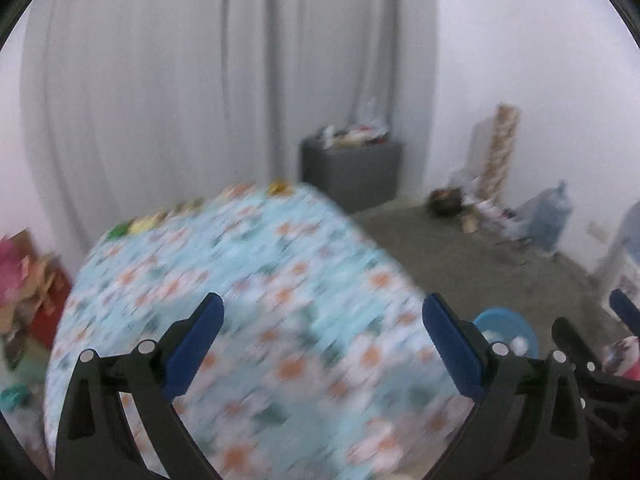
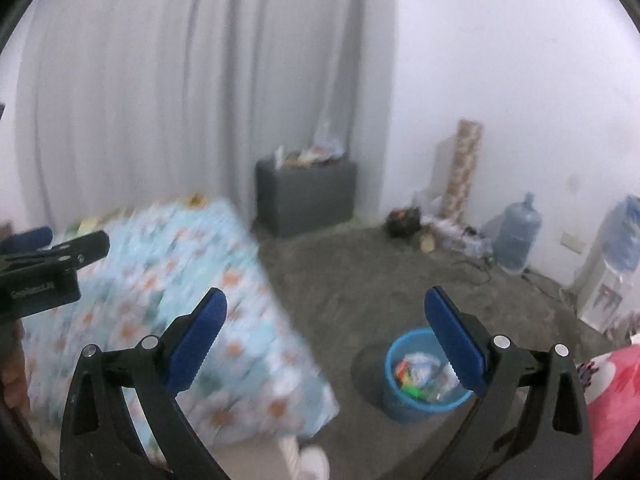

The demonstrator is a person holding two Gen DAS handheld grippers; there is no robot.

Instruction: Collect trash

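Listing by size, largest first.

Curtain point(image 2: 160, 100): hanging across the back wall, closing off that side.

Floor point(image 2: 360, 280): lying grey and bare to the right of the desk, giving the widest open room for moving.

Desk point(image 1: 260, 300): standing under a floral blue cloth, blurred in both views; its right edge is dropping straight to the floor, with small coloured items point(image 1: 140, 224) sitting along its far edge, too smeared to identify.

Grey box point(image 2: 306, 196): sitting against the curtain, heaped with clutter.

Water bottle point(image 2: 516, 236): standing by the right wall, well apart from the desk.

Blue bin point(image 2: 424, 376): resting on the floor just beside the desk's right edge, already holding wrappers point(image 2: 420, 372); it is showing low and between the fingers in the right wrist view, so the right hand appears nearer to it.

Left tool point(image 1: 322, 340): hovering over the desk, jaws spread wide, gripping nothing.

Right tool point(image 2: 326, 340): hovering over the desk edge and floor, jaws spread wide, gripping nothing.

Remaining trash, by judgement: lying forward along the desk's far edge, nearer the left tool.
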